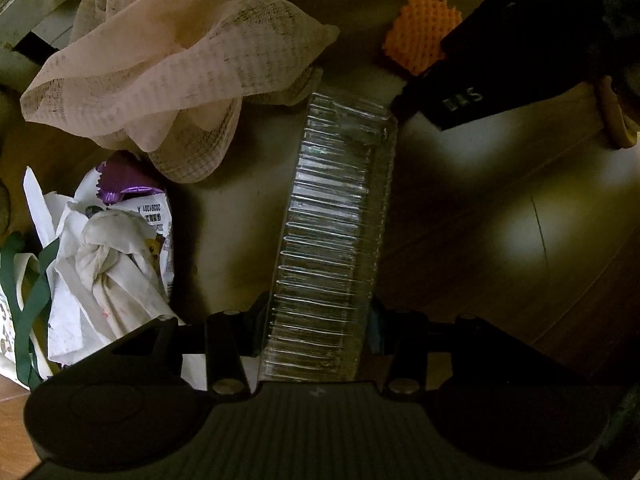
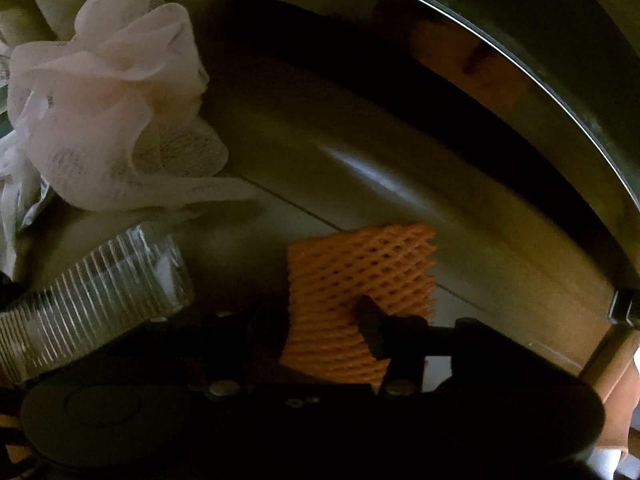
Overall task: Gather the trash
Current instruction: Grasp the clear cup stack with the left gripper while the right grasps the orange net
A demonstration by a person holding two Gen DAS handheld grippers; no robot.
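My left gripper (image 1: 316,332) is shut on a clear ribbed plastic tray (image 1: 336,216), which sticks forward from between the jaws. The tray also shows in the right wrist view (image 2: 100,292) at the lower left. My right gripper (image 2: 328,328) is shut on an orange foam fruit net (image 2: 356,292); the net also shows in the left wrist view (image 1: 420,32), with the right gripper's dark body (image 1: 520,40) beside it. Both hang inside a metal bin (image 2: 520,92).
A pale pink mesh cloth (image 1: 168,68) lies in the bin, and it shows in the right wrist view (image 2: 112,120) too. Crumpled white tissue (image 1: 108,264), a purple wrapper (image 1: 120,180) and a green-striped bag (image 1: 20,300) lie at left. The bin's rim (image 2: 580,128) curves at right.
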